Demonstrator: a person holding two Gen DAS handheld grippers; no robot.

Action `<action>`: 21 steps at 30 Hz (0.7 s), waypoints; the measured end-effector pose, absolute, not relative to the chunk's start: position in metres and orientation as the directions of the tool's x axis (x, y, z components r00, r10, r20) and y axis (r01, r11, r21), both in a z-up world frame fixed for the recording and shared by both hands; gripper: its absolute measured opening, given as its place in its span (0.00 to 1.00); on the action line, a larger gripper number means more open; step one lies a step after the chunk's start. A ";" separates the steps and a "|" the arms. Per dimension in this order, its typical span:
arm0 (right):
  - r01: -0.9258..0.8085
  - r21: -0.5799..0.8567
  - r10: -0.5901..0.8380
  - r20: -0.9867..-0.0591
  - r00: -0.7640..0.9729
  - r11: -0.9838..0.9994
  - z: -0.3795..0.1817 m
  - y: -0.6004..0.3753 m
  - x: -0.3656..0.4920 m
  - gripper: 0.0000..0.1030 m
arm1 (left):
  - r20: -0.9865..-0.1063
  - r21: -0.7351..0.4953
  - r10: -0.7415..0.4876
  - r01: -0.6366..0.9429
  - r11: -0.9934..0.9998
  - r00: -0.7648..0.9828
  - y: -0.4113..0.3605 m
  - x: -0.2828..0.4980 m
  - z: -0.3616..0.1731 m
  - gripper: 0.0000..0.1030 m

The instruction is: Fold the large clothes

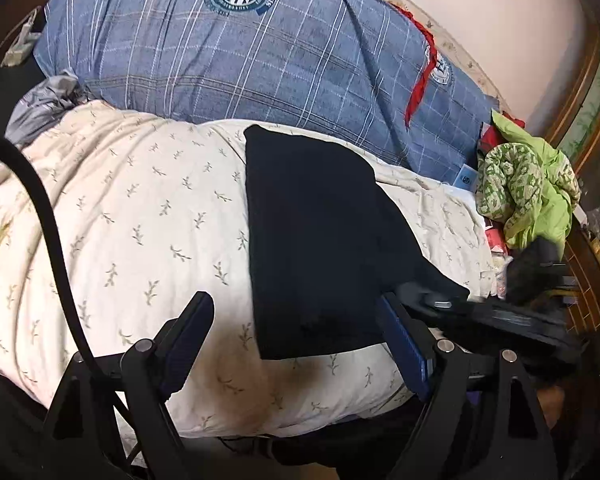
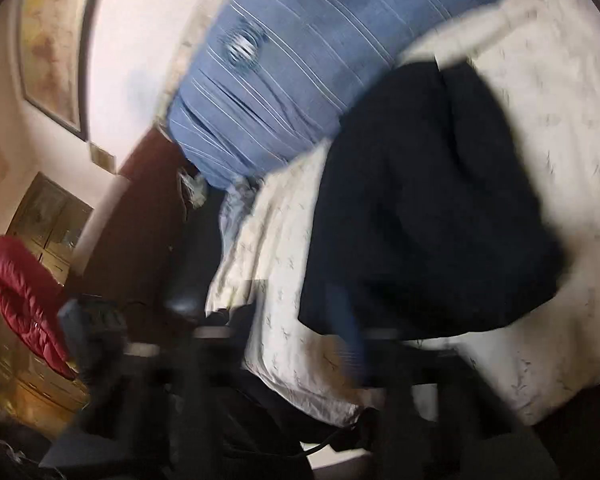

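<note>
Centrally in the left wrist view, a folded black garment [image 1: 324,240] lies flat on a cream quilt with a leaf print [image 1: 140,220], its near edge low in the frame. The left gripper [image 1: 300,344] sits at the bottom of the picture with its blue-padded fingers [image 1: 188,336] well apart; nothing is between them, and the garment's near corner lies just beyond the gap. At the lower right, the right gripper [image 1: 432,300] reaches in beside the garment's right edge, too blurred to tell whether it touches. Its jaws are together. Behind the quilt a blue plaid duvet [image 1: 240,52] fills the upper frame, and a green patterned cloth [image 1: 528,188] is bunched at the right. The right wrist view is heavily smeared: the garment [image 2: 428,208] is a dark mass right of centre, and a red padded jacket [image 2: 24,300] hangs at the left edge.
</note>
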State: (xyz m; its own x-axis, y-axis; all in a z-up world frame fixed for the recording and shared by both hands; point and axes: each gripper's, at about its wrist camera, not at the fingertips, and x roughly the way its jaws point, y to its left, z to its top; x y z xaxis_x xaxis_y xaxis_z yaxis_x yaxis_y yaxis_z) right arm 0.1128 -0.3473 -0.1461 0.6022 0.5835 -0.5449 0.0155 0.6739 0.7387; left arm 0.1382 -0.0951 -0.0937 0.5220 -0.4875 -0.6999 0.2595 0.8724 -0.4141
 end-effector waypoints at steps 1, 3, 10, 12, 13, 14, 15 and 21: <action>0.087 0.710 0.527 -0.594 0.608 0.699 -0.157 -0.359 0.119 0.03 | -0.703 -0.412 -0.485 0.258 0.874 0.521 -0.097 0.139 -0.094 0.81; 0.203 0.646 0.423 -0.672 0.608 0.735 -0.176 -0.387 0.125 0.00 | -0.712 -0.405 -0.479 0.257 0.877 0.514 -0.101 0.142 -0.097 0.81; 0.211 0.596 0.360 -0.690 0.628 0.775 -0.152 -0.417 0.115 0.00 | -0.734 -0.408 -0.482 0.257 0.876 0.478 -0.119 0.156 -0.113 0.81; 0.161 0.559 0.332 -0.673 0.661 0.813 -0.124 -0.412 0.120 0.02 | -0.728 -0.404 -0.492 0.282 0.870 0.477 -0.127 0.157 -0.115 0.81; 0.156 0.518 0.295 -0.681 0.670 0.841 -0.107 -0.412 0.134 0.11 | -0.723 -0.398 -0.494 0.293 0.869 0.483 -0.133 0.158 -0.116 0.81; 0.141 0.502 0.293 -0.685 0.667 0.853 -0.099 -0.409 0.145 0.30 | -0.721 -0.390 -0.495 0.307 0.868 0.485 -0.140 0.159 -0.117 0.81; 0.123 0.486 0.298 -0.695 0.654 0.865 -0.096 -0.408 0.157 0.43 | -0.720 -0.383 -0.497 0.320 0.866 0.484 -0.144 0.160 -0.117 0.81; 0.105 0.339 0.242 -0.827 0.508 0.935 -0.120 -0.389 0.264 0.58 | -0.722 -0.332 -0.490 0.377 0.865 0.489 -0.163 0.157 -0.116 0.81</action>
State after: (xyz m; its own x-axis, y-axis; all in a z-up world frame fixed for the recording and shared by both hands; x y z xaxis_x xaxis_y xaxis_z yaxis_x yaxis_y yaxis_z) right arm 0.2639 -0.3891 -0.1203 0.5078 0.2424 -0.8267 0.1048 0.9351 0.3385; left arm 0.1574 -0.1629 -0.1160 0.4894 -0.4896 -0.7217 0.3765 0.8651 -0.3315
